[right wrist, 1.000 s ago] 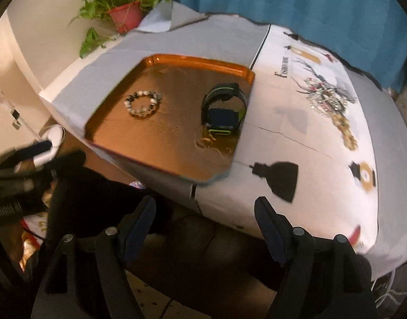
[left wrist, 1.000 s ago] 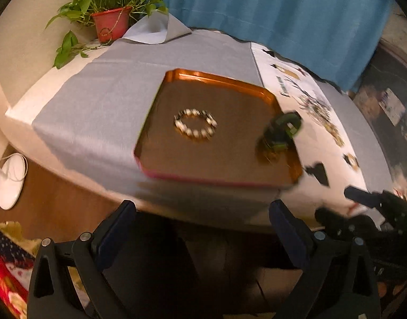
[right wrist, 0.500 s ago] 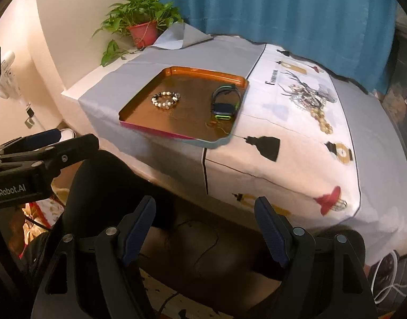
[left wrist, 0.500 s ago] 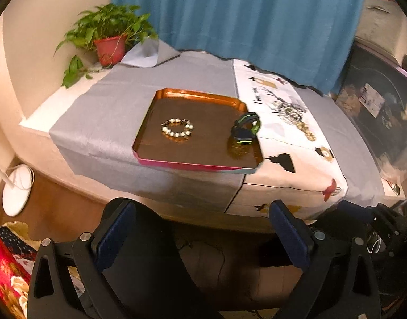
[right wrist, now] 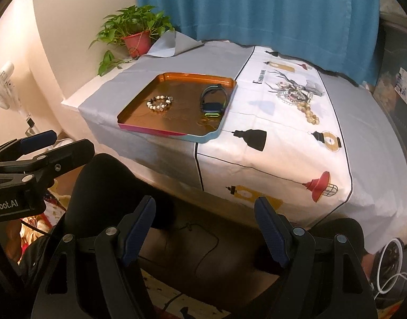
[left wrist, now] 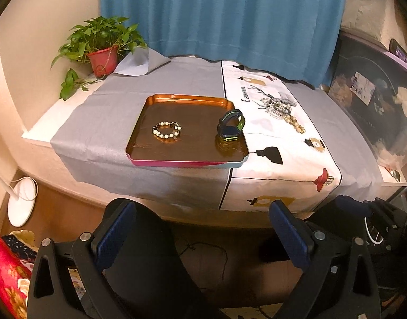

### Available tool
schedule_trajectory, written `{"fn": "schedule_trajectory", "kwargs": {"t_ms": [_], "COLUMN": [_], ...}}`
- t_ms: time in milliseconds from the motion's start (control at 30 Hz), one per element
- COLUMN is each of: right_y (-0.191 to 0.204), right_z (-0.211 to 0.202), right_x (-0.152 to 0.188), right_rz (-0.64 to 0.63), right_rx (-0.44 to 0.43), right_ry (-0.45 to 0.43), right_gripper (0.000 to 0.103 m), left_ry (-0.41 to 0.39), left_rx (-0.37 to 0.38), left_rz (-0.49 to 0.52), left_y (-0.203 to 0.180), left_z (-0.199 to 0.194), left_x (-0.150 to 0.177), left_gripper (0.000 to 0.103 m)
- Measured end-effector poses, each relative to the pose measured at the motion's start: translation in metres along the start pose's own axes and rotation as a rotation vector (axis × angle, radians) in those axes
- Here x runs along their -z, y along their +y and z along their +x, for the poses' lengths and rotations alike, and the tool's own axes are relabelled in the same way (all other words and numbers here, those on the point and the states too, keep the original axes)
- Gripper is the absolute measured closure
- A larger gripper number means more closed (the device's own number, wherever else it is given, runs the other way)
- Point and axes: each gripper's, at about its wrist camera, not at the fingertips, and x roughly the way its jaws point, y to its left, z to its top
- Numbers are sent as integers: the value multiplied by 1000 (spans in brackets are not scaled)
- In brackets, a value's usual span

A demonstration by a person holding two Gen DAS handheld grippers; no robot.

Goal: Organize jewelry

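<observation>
A: We see a low platform draped in grey cloth (left wrist: 177, 85), with a white printed runner (left wrist: 283, 143) along its three o'clock side.

B: We see an orange metal tray (left wrist: 187, 98) at centre, a potted plant (left wrist: 102, 58) at ten o'clock, tangled jewellery (left wrist: 280, 109) on the runner.

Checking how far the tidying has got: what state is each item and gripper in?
Beaded bracelet: flat in the tray.
Watch: in tray, strap looped upright.
Jewelry pile: on the cloth, outside the tray.
Left gripper: open, empty.
Right gripper: open, empty.
</observation>
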Motion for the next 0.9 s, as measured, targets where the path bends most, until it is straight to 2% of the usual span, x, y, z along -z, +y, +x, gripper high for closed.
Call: {"fn": "schedule_trajectory", "kwargs": {"t_ms": [900], "right_y": [-17], "right_z": [30], "right_x": [9], "right_rz": [52], "right_rx": [1], "right_ry": [80], "right_gripper": [26], "left_ry": [71], "left_rx": [0], "left_rz": [-1], "left_y": [-4], "left_z": [29], "left_x": [7], "left_gripper": [4]}}
